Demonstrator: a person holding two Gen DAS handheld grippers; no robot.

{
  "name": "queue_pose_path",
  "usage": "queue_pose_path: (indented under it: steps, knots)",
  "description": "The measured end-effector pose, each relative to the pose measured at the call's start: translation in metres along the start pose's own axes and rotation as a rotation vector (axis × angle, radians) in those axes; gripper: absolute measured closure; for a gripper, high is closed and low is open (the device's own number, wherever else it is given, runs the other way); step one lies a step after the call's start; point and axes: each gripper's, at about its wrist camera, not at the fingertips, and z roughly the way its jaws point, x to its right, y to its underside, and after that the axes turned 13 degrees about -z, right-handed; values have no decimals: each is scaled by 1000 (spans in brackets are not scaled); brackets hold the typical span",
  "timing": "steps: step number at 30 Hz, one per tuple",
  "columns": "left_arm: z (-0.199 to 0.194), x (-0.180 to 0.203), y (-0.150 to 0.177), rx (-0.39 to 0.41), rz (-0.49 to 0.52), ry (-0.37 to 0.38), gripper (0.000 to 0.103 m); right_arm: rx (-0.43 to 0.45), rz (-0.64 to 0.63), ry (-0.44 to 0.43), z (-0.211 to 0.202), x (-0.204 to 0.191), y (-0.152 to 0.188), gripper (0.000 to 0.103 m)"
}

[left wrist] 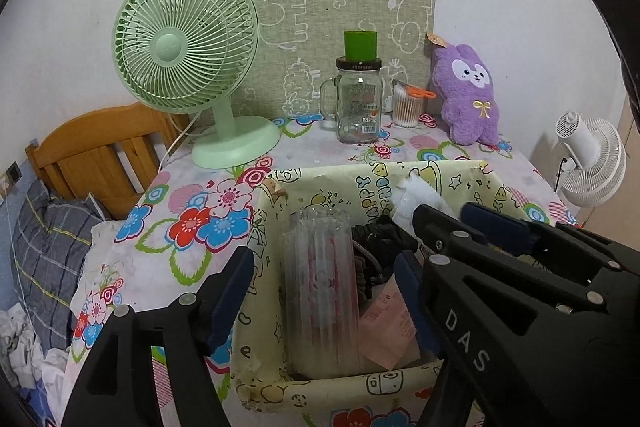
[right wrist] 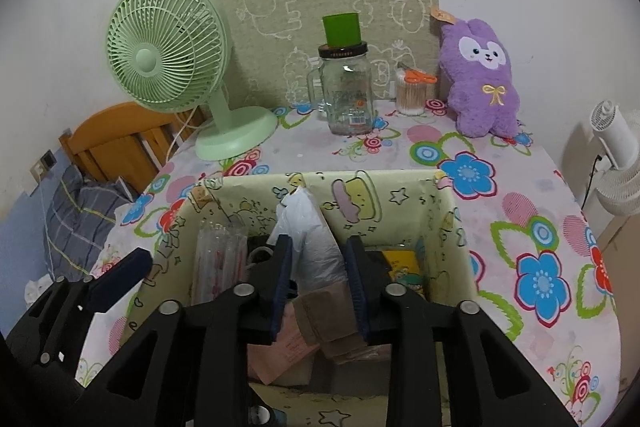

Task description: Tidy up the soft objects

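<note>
While the left claw hangs released over an upright air-cushion sleeve inside the yellow box at the tabletop's near edge, the right claw loosely straddles a white plastic bag, its long axis pointing up toward the far edge.

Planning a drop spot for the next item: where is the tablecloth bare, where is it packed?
Free: cloth right of the yellow box, below the purple plush; also the strip between the green fan base and the box. Crowded: the back edge with glass jar, swab tub and plush, and the box interior.
</note>
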Motion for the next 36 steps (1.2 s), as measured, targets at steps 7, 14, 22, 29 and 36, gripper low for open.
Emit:
queue_pose_path:
  steps: [7, 14, 22, 29, 36]
  knots:
    - [1, 3, 1, -11, -2, -9, 13, 6, 18, 29, -7, 12, 4, 26]
    - [-9, 10, 2, -15, 3, -6, 8, 43, 2, 28, -26, 14, 5, 19]
    - [-25, 11, 5, 2, -15, -20, 2, 87, -11, 61, -53, 14, 10, 6]
    - [-53, 13, 6, 32, -23, 20, 0, 121, -26, 79, -79, 12, 13, 5]
    - [-80, 12, 8, 64, -33, 37, 0, 165, -43, 106, -113, 8, 18, 3]
